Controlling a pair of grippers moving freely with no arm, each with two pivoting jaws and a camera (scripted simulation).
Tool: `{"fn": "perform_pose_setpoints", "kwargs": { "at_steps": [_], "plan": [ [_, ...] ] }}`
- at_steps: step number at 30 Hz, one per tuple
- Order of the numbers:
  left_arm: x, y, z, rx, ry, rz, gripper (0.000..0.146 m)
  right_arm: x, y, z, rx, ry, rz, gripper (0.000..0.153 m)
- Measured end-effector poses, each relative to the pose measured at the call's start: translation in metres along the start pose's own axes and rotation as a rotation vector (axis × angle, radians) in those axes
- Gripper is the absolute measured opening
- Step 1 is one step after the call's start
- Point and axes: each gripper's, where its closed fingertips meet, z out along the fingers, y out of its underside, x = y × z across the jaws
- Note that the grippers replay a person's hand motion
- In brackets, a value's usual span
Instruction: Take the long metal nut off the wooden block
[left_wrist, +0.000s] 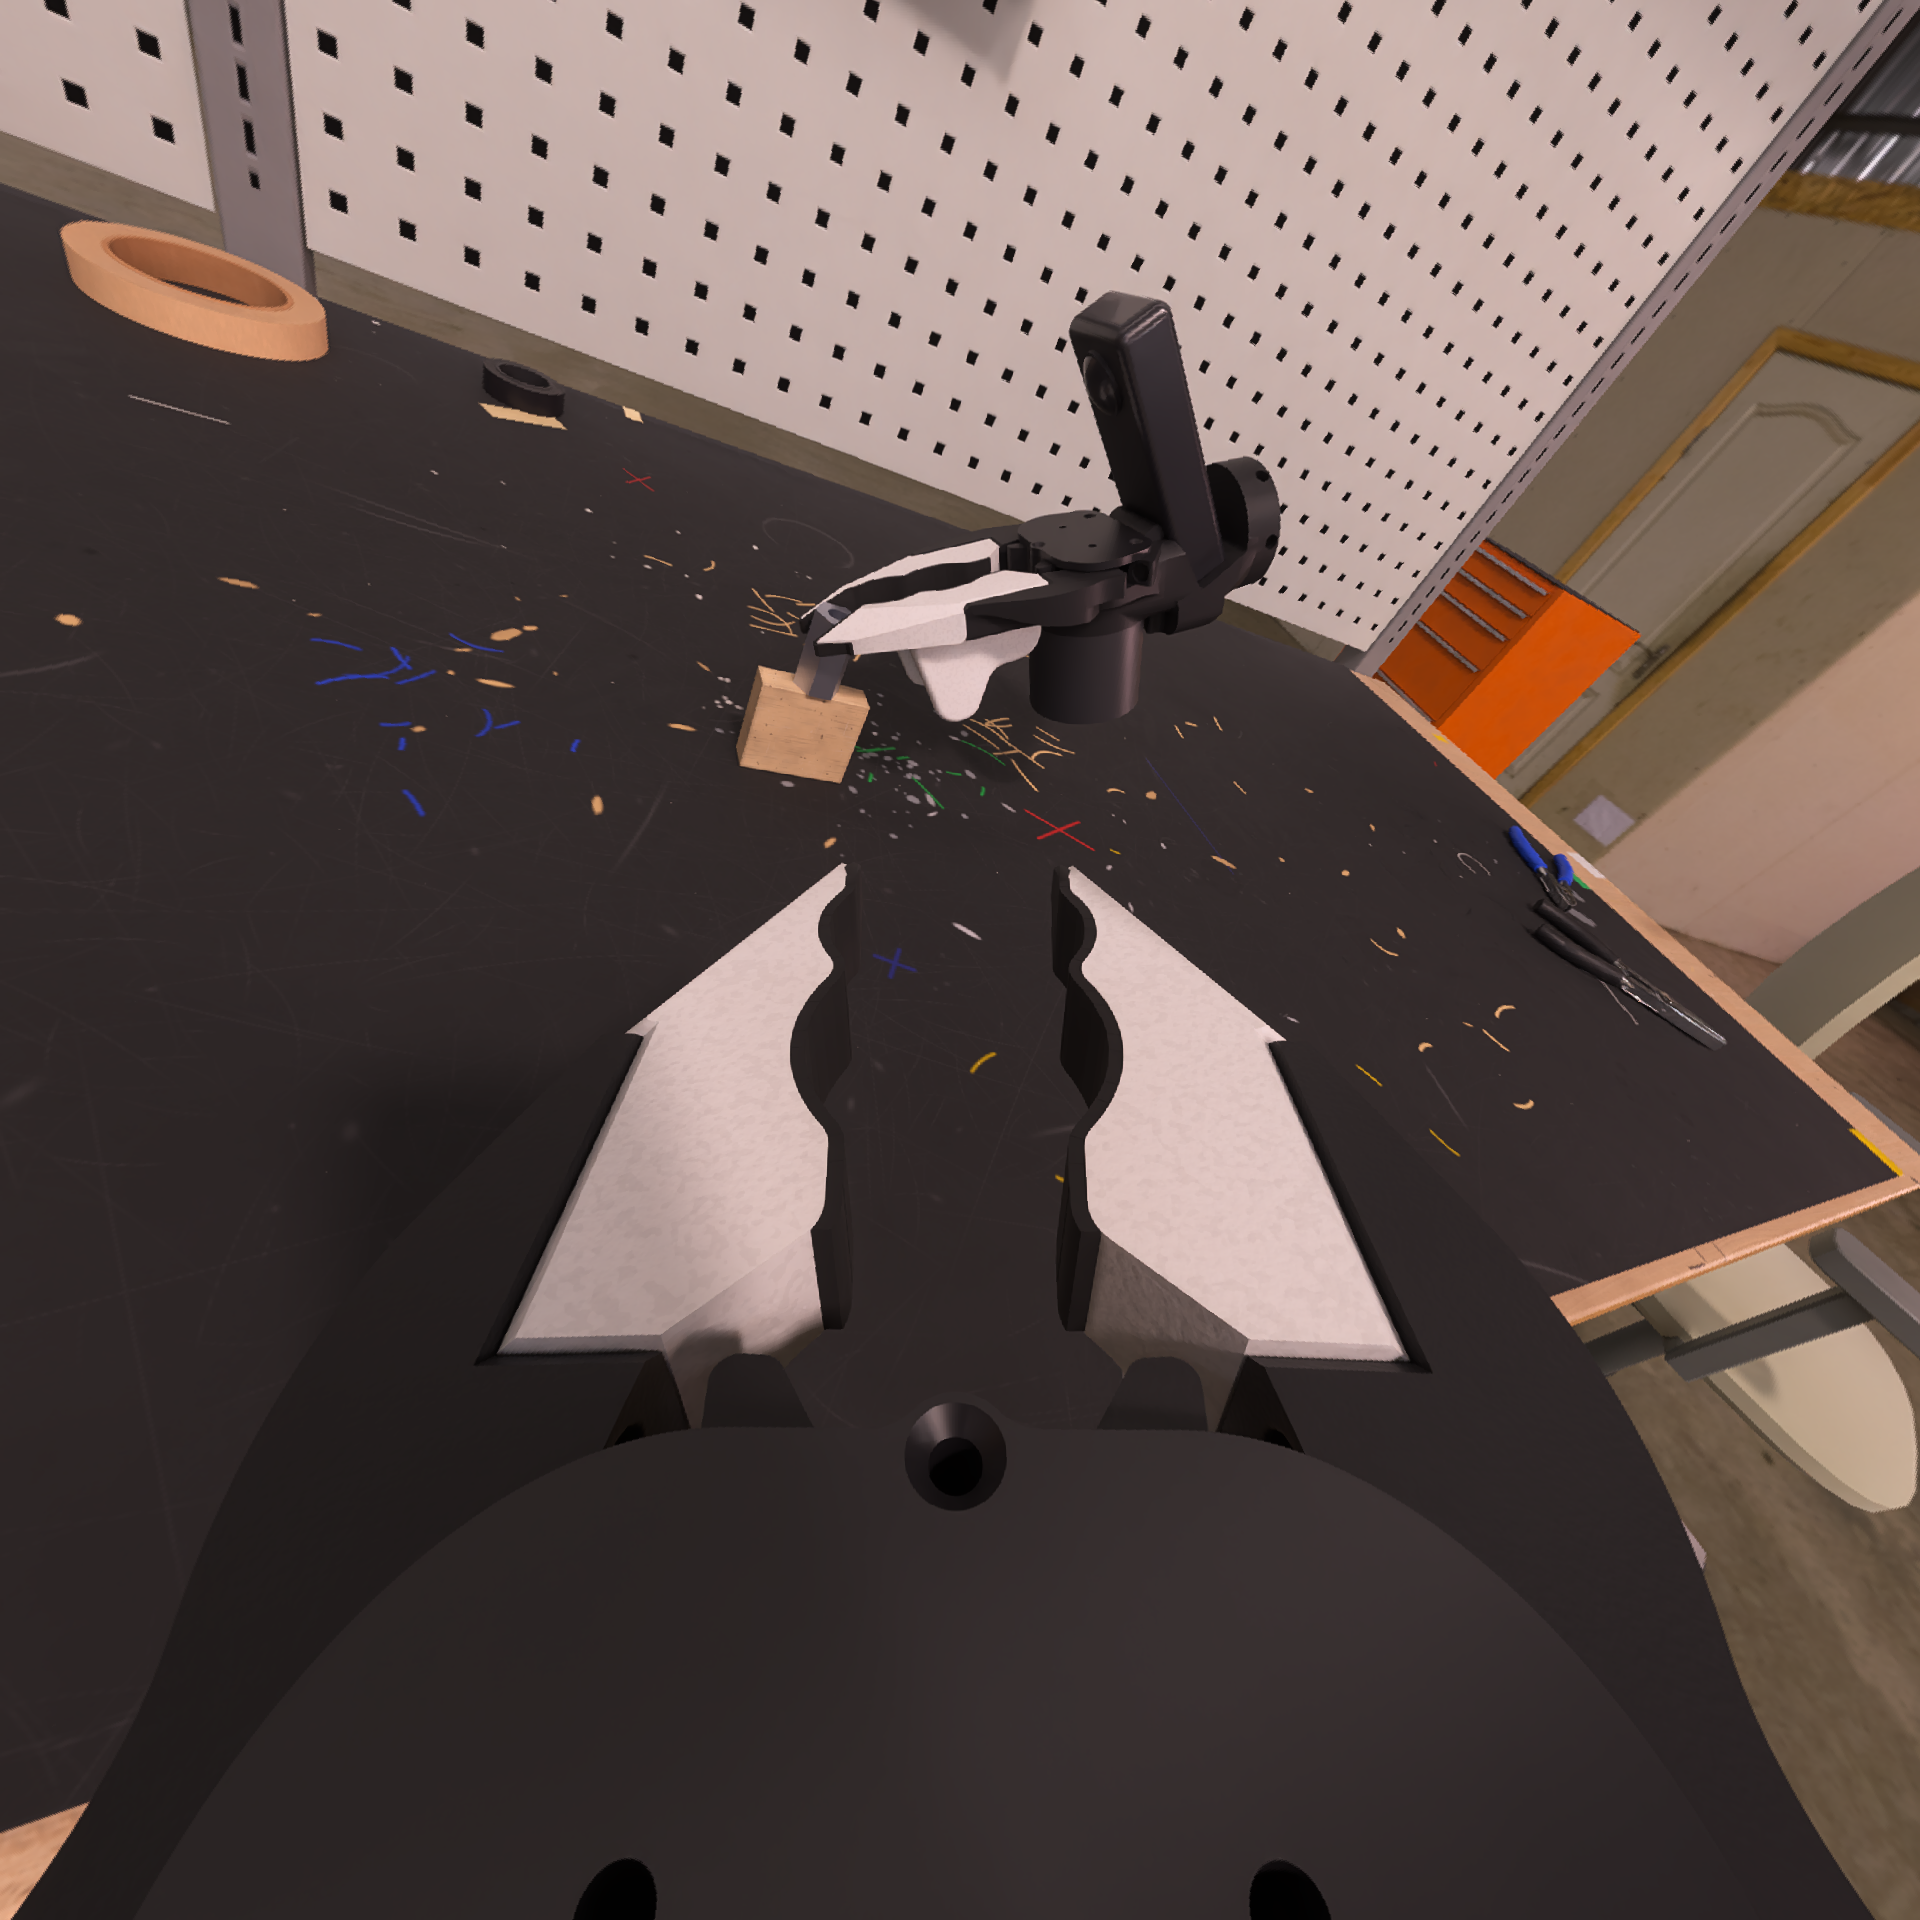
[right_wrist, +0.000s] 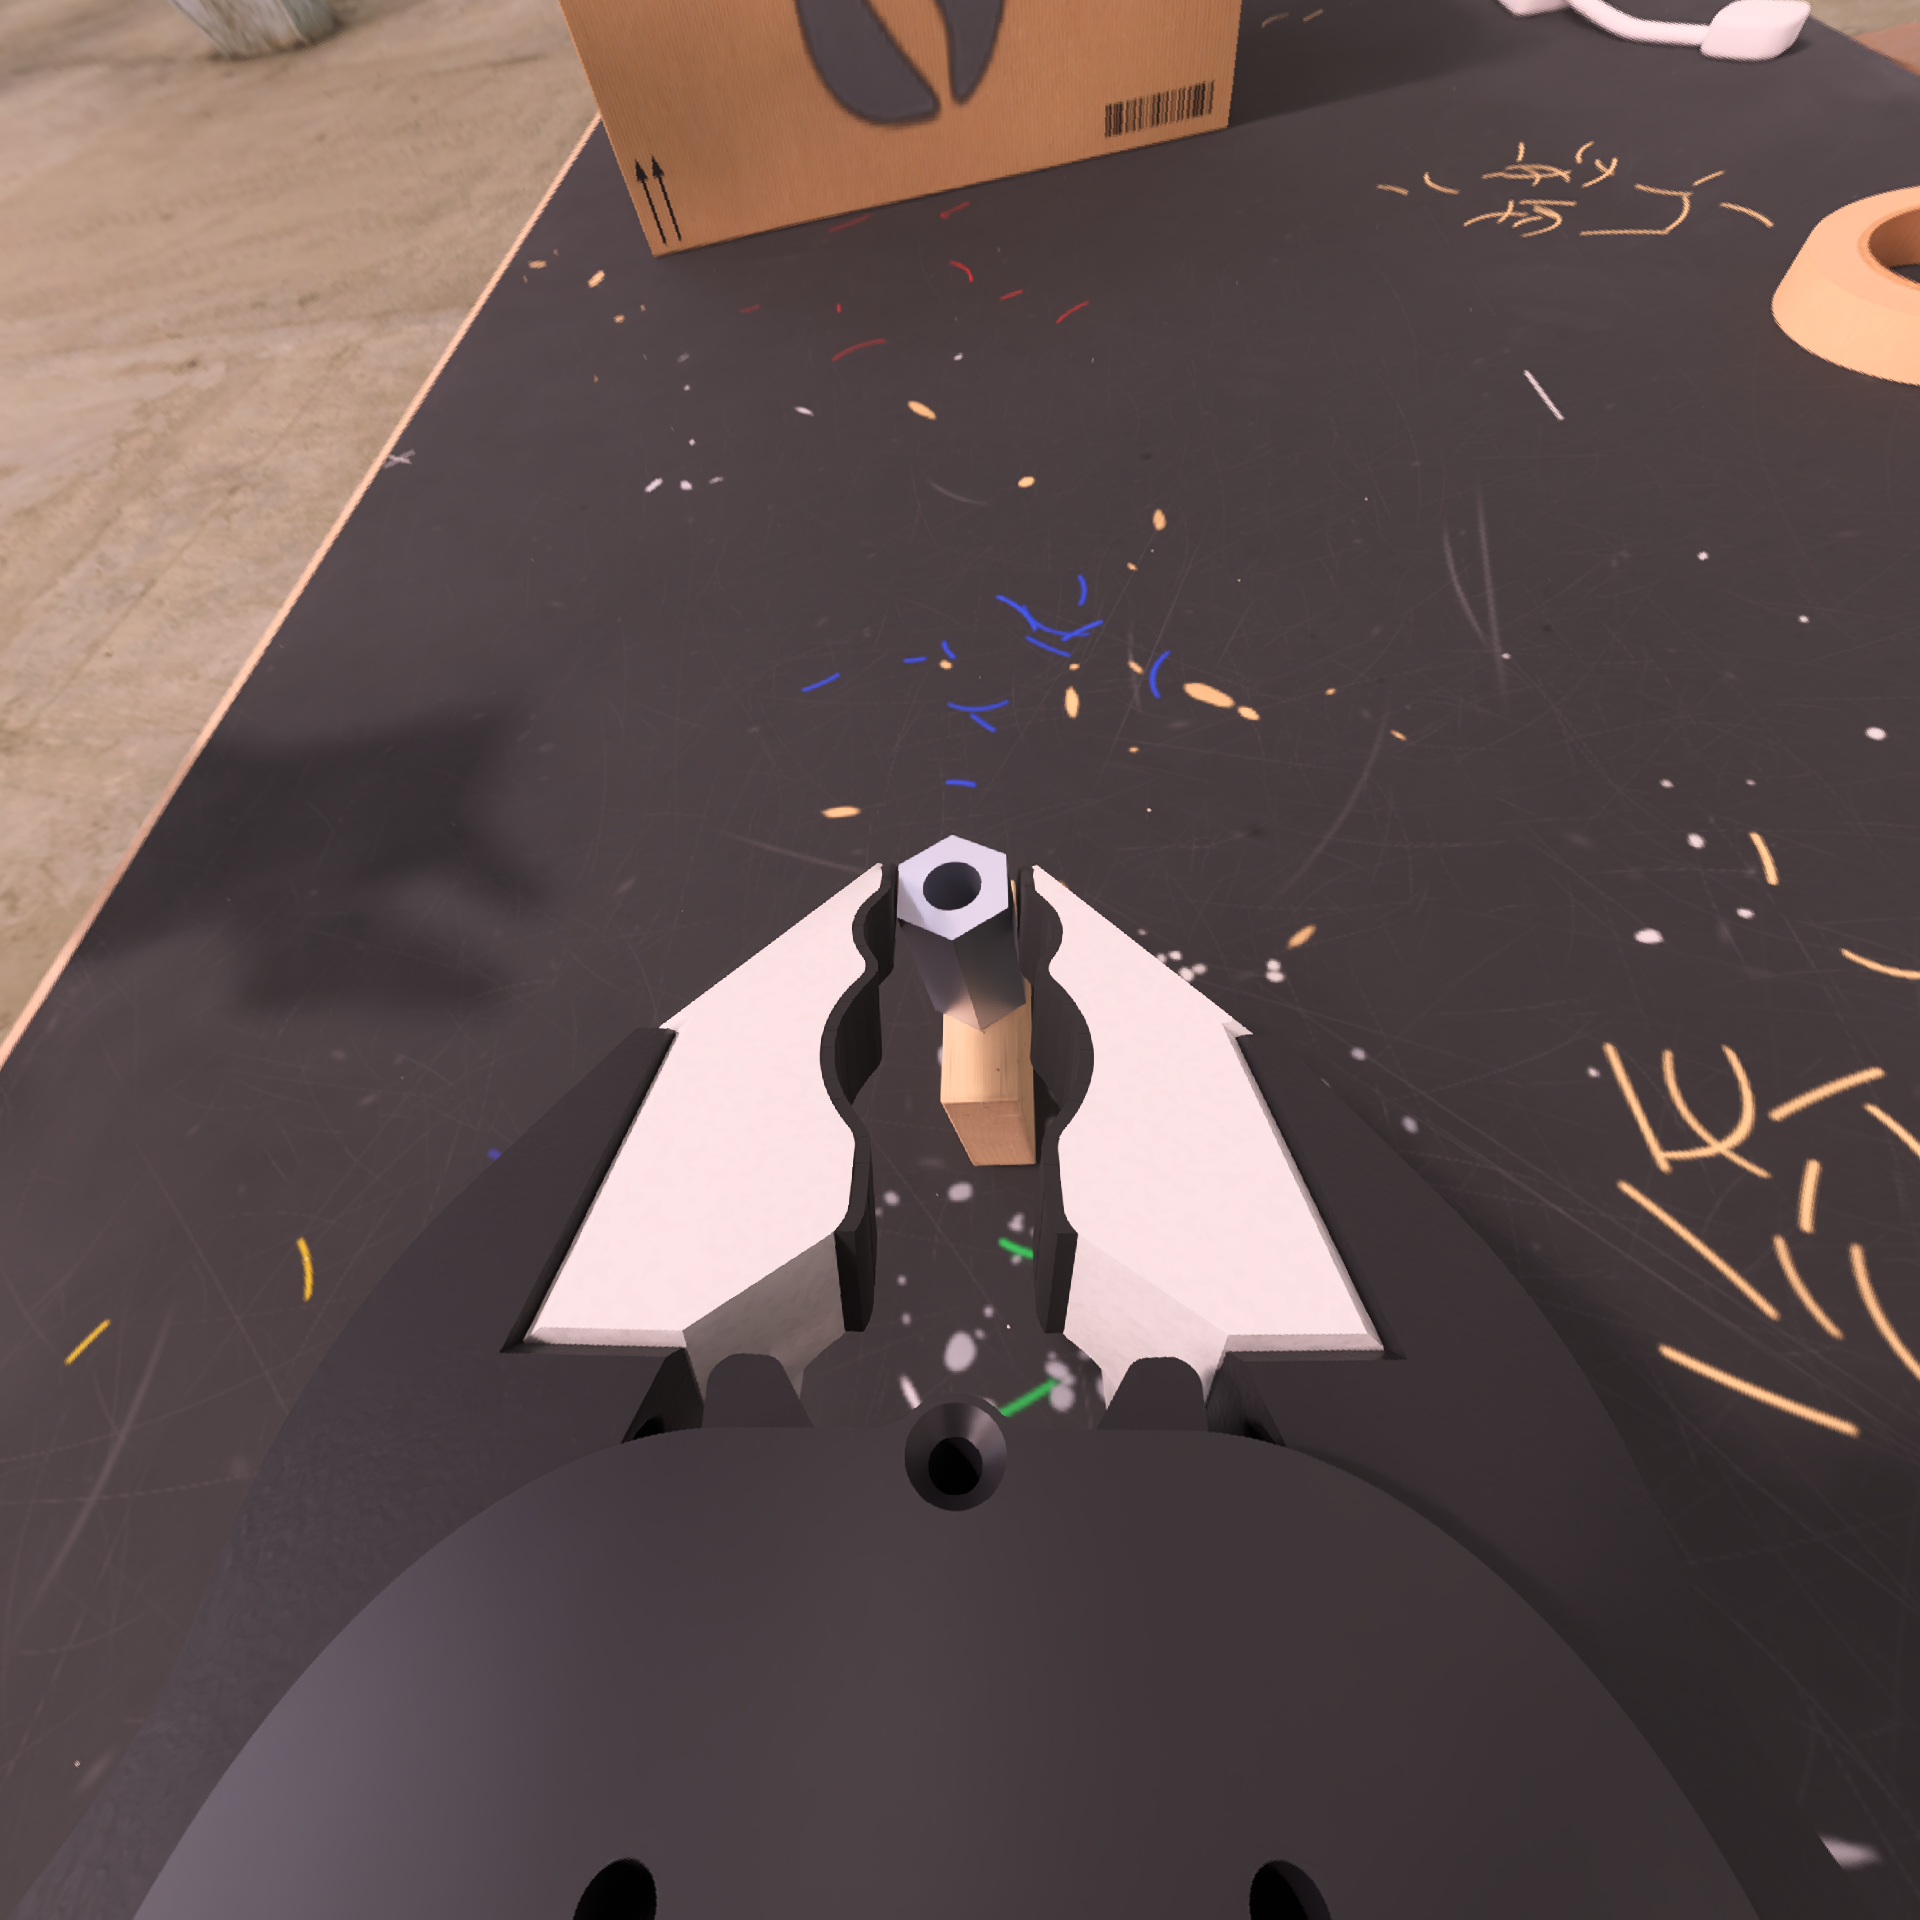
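Note:
A light wooden block (left_wrist: 800, 736) sits on the dark workbench (left_wrist: 312, 935). The long grey hex nut (left_wrist: 821, 670) stands upright on its top. In the left wrist view my right gripper (left_wrist: 831, 634) reaches in from the right, its tips closed on the nut's upper part. In the right wrist view the nut (right_wrist: 951, 904) is pinched between the fingertips of my right gripper (right_wrist: 954, 894), with the block (right_wrist: 987, 1101) below it. My left gripper (left_wrist: 951, 883) is open and empty, hovering in front of the block.
A wooden ring (left_wrist: 192, 286) and a small black ring (left_wrist: 523, 387) lie at the far left by the pegboard wall (left_wrist: 935, 156). Pliers (left_wrist: 1553, 868) and scissors (left_wrist: 1631, 977) lie near the right table edge. A cardboard box (right_wrist: 914, 104) stands beyond the nut.

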Motion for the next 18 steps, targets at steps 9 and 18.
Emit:
{"fn": "perform_pose_setpoints", "kwargs": {
  "at_steps": [9,18],
  "plan": [
    [0.0,0.001,0.0,0.0,0.0,-0.002,0.036,0.001,0.002,0.0,0.006,0.02,-0.015,0.021],
    [0.0,0.001,-0.001,0.0,0.001,-0.006,0.036,-0.001,-0.011,-0.013,0.114,-0.018,0.078,0.022]
  ]
}}
